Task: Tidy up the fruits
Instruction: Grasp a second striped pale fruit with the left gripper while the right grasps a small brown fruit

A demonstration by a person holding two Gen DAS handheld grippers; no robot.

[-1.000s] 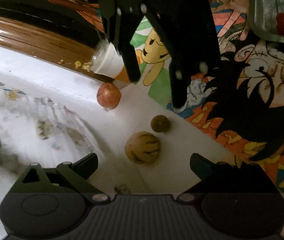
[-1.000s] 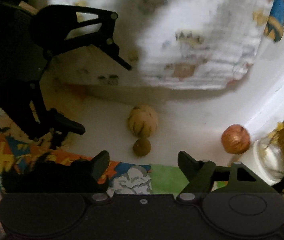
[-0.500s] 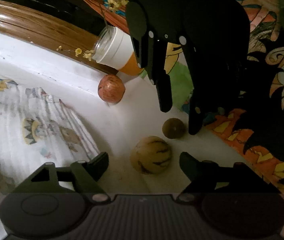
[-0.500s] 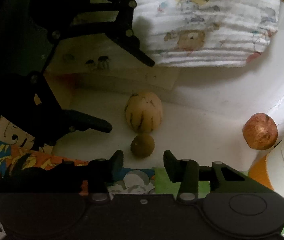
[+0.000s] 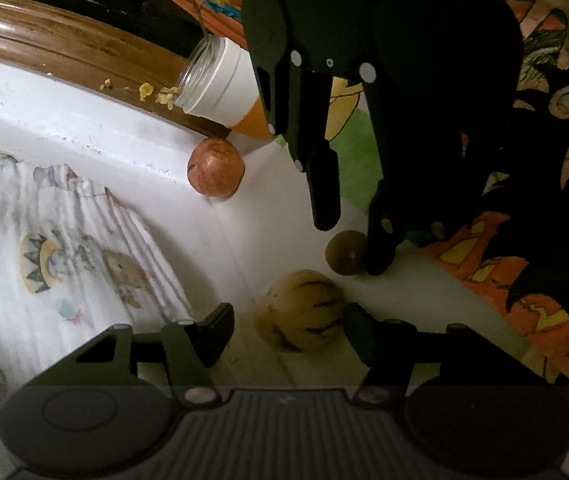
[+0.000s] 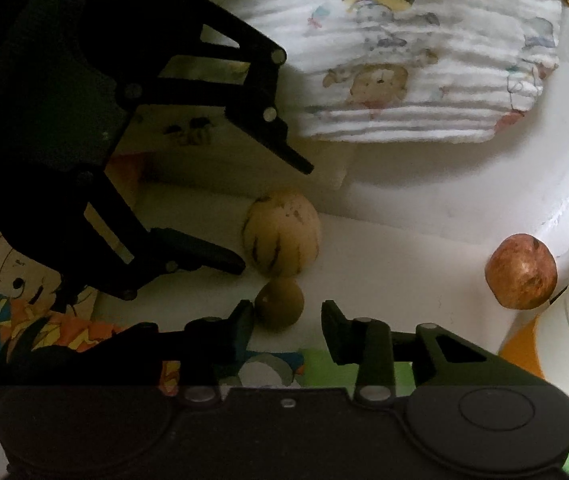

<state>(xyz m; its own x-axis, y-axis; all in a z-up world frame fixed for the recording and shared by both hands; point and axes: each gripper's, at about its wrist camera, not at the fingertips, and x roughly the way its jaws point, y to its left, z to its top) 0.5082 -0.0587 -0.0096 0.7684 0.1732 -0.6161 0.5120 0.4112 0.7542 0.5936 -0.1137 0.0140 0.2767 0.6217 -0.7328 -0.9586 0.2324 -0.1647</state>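
We log three fruits on a white surface that meets a raised white ledge.

Item one: a small brown kiwi-like fruit, also seen from the left wrist. It lies between the fingers of the right claw, which is spread apart and grasps nothing; one fingertip sits just beside the fruit, the other stands apart from it. From the left wrist the right claw comes down from above, with one finger just beside the fruit.

Item two: a yellow melon-like fruit with dark stripes, touching or just short of the small brown fruit; we cannot tell which. It lies between the fingers of the left claw, which is also spread wide and holds nothing. In the right wrist view the same fruit has the left claw around it, not touching.

Item three: a reddish apple-like fruit against the ledge, well apart from the other two, near a white and orange jar holding small yellow flowers.

Other entries: a folded white cloth with printed cartoon animals on the ledge, and a colourful cartoon-print covering bordering the white surface.
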